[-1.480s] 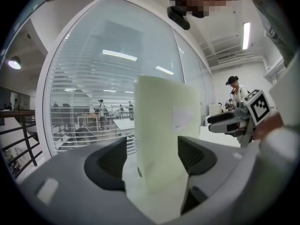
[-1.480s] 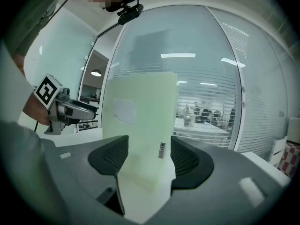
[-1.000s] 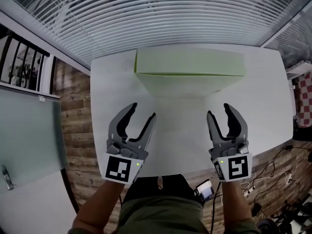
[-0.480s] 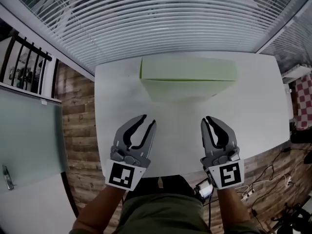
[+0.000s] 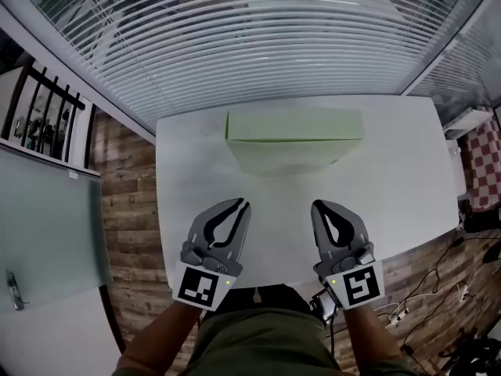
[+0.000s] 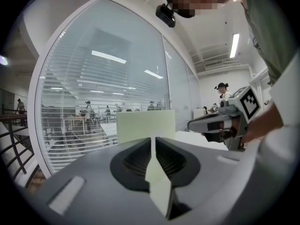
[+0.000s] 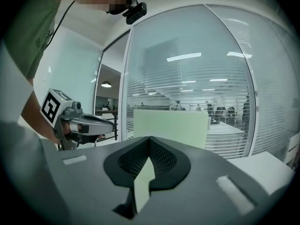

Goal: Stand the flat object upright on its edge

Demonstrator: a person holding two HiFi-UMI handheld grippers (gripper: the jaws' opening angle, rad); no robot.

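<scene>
**Fingers [image 5: 210,216] shut on nothing; board stands at the far side**

My left gripper [image 5: 243,204] and right gripper [image 5: 316,205] have just been closing. Their jaws now meet with nothing between them, over the near edge of the table [image 5: 407,178]. The green board [image 5: 294,125] stands upright on its long edge at the far side, well apart from both. I judge the job done, so I should stay clear and avoid bumping the table.

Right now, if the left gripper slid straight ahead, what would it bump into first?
Probably the upright green board, dead ahead of the left gripper; only table lies between.
</scene>
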